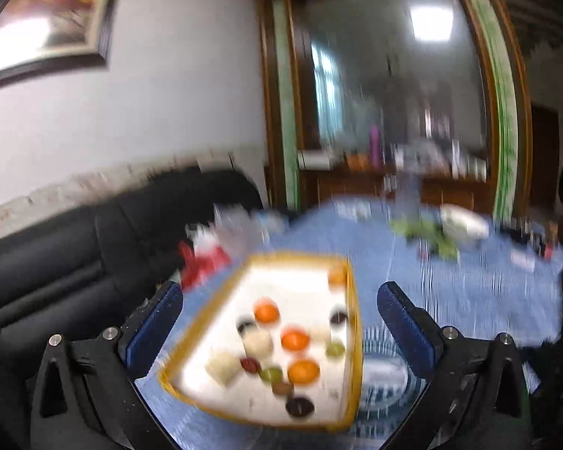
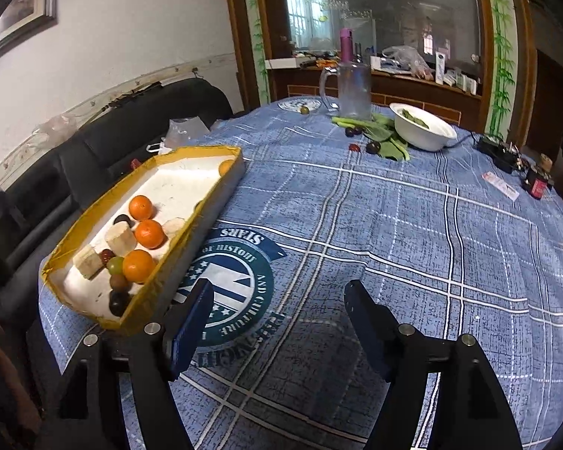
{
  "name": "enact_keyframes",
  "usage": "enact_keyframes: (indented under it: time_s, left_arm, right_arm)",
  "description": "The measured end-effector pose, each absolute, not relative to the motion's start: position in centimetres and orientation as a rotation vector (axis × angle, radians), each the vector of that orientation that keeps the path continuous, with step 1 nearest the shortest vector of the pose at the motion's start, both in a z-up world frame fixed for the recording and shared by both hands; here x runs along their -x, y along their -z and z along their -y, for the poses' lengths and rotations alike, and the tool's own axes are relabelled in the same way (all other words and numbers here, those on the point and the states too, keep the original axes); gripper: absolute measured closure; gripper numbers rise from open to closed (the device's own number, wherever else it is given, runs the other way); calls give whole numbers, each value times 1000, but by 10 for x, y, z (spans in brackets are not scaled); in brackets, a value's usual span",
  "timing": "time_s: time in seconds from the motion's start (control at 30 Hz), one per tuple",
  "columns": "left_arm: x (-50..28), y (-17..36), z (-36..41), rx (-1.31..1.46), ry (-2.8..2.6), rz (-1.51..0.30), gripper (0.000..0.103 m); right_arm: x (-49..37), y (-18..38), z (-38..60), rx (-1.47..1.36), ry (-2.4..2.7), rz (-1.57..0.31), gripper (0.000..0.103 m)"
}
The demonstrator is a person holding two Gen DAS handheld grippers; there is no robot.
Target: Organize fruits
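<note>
Blue plaid cloth point(image 2: 394, 225) covers the counter, w/ a yellow-rimmed tray point(image 2: 221, 191) of fruit at frame left. Oranges point(image 2: 146, 233) sit inside. Left hand-held gripper point(image 1: 279, 322) & right hand-held gripper point(image 2: 277, 315) both gape apart, holding nothing.

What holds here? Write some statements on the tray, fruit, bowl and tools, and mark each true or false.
1. The tray holds oranges. True.
2. The right tool grips an orange. False: it is open and holds nothing.
3. The bowl stands inside the tray. False: it stands on the far side of the table, apart from the tray.
4. The left tool is open. True.
5. Some dark fruit lies near the bowl. True.
</note>
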State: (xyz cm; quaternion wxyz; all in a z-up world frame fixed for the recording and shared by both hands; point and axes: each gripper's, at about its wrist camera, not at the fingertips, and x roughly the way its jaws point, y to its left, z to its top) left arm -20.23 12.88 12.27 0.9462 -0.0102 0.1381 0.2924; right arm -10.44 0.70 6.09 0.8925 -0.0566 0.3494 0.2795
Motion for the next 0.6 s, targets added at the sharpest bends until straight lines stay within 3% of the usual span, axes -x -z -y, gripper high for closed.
enact_keyframes:
  time_s: [0.13,0.6]
  left_arm:
    - [208,-131,-132,40,-591,-241,0]
    - [182,-83,-174,245,-569,-578,0]
  right_arm:
    - [117,-65,-13,144,-605,-695,25]
    - [143,-69,-53,265,-692,-655,22]
